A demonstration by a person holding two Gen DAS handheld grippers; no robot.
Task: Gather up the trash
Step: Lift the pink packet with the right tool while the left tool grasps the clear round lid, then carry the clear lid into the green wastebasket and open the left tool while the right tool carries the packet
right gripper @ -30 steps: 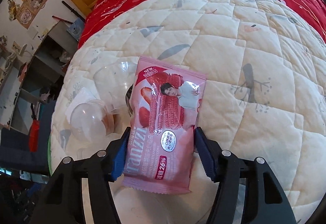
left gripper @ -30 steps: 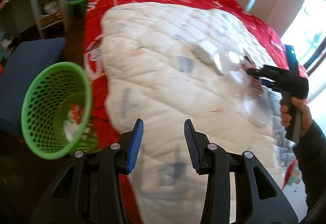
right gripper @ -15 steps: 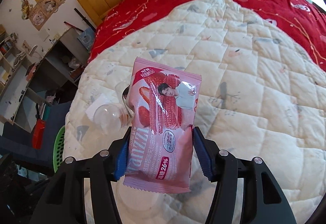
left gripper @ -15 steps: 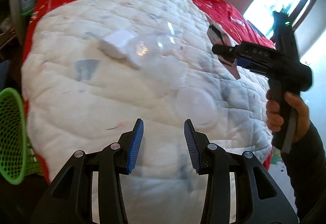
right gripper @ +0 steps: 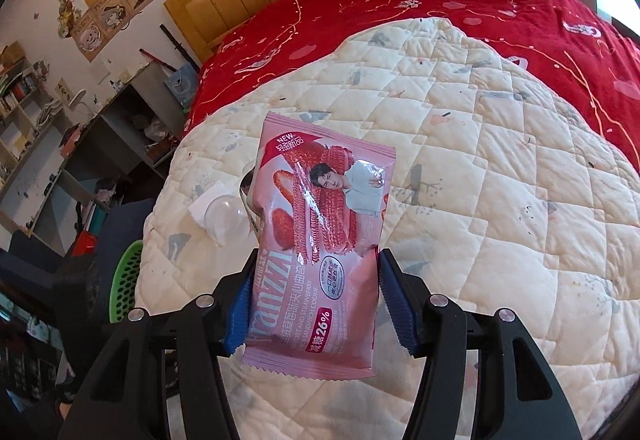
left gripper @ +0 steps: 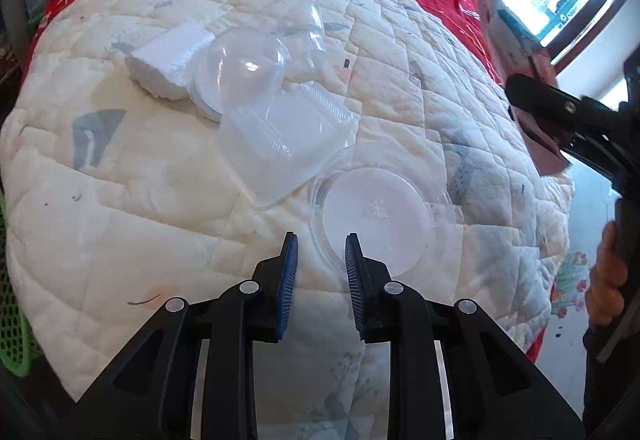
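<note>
Two tongs at work: the right tongs (right gripper: 316,304) grip the pink cookie wrapper (right gripper: 320,236) above the bed; the left tongs (left gripper: 322,260), open and empty, seemingly straddle the round clear lid's (left gripper: 376,217) rim. Next: pinch, then carry to the green basket (right gripper: 126,280).

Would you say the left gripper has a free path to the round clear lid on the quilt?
Probably yes: the left gripper is open and empty, the round lid lies flat just ahead, and nothing sits between them.

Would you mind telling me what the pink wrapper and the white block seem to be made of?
Pink wrapper: likely glossy plastic film, given its glare streaks and crimped, serrated end seal. White block: probably foam, matte with a crumbly, grainy edge, though folded tissue is possible.
</note>
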